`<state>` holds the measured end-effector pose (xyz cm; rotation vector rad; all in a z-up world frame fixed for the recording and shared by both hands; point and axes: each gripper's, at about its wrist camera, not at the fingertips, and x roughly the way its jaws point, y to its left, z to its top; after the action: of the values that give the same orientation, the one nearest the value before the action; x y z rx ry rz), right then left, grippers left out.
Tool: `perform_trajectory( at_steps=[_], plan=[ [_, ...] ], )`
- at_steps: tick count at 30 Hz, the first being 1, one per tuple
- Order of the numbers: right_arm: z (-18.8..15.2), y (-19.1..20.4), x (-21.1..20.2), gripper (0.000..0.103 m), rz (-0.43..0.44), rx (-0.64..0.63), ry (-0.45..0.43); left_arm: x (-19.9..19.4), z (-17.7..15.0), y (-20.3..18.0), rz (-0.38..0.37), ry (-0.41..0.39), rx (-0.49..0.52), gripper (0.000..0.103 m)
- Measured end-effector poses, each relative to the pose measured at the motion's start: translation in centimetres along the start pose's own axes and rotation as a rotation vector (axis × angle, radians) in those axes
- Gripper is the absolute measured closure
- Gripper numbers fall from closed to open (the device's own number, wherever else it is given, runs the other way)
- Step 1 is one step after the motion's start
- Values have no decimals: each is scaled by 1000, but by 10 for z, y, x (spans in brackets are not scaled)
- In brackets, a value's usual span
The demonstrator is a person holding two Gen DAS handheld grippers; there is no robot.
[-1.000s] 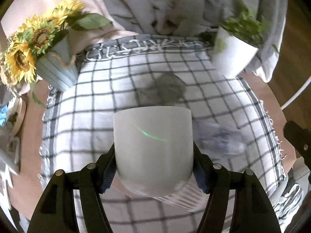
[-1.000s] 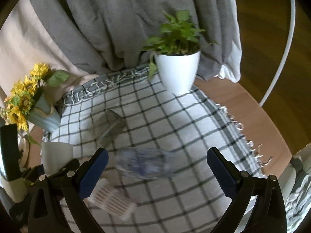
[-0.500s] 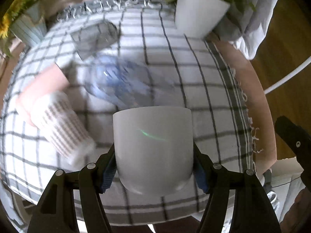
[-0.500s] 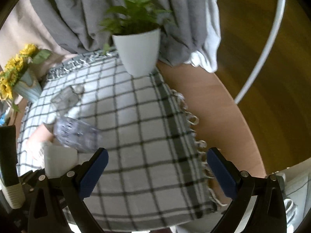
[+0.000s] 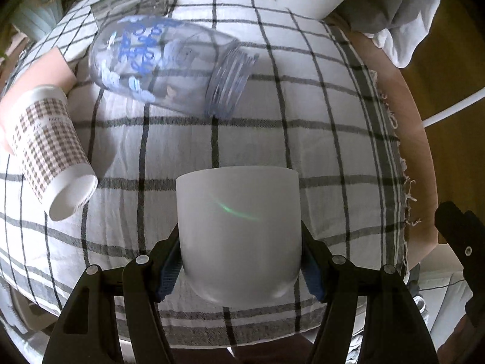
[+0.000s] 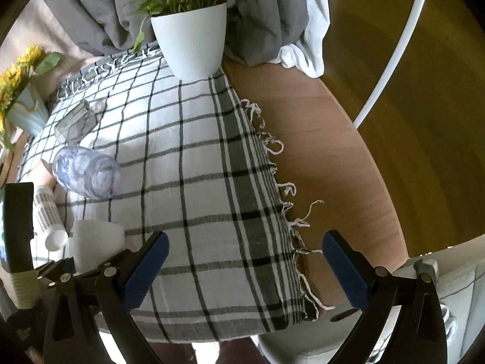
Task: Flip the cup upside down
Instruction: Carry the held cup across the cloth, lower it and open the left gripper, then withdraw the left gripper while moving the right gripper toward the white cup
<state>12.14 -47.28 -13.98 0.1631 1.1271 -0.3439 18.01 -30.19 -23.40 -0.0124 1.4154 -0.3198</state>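
Behind the fingers, a checked cloth is covering a round wooden table, with a white plant pot standing at its far edge.

The left gripper is pinching the white cup between its 2 blue pads, which are pressing on the rounded lower part of the wall. The cup's mouth is pointing away from the camera, toward the cloth, and its base is lying nearest to the camera. I cannot tell whether the rim is already touching the cloth or hanging just above it.

Ahead of the left fingers and to their left, a clear jar and a paper cup are lying on their sides, apart from the white cup. The right gripper is hovering with its fingers spread wide, holding nothing.

By my judgement, the flip is mostly done and the placing step is in hand. The next move is probably calling for lowering the cup until its whole rim is sitting flat on the cloth, then spreading the fingers slowly, so the cup is not tipping.
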Motion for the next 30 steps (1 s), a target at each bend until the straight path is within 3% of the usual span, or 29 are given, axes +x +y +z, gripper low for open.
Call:
perform_trajectory(
  at_steps=[5, 9, 15, 20, 23, 30],
  plan=[
    [-2, 3, 3, 1, 6, -6, 11, 3, 2, -1, 3, 6, 8, 35],
    [-2, 4, 3, 1, 10, -6, 11, -2, 4, -3, 4, -6, 17, 19],
    [0, 6, -10, 1, 2, -9, -23, -20, 8, -5, 25, -43, 53, 14],
    [4, 7, -29, 1, 19, 2, -71, -46, 7, -3, 55, -110, 82, 13],
    [5, 10, -37, 1, 38, 9, -90, -63, 6, 4, 99, -165, 78, 7],
    [2, 26, -37, 1, 93, 23, -65, -93, -2, 39, 160, -240, -10, 6]
  ],
)
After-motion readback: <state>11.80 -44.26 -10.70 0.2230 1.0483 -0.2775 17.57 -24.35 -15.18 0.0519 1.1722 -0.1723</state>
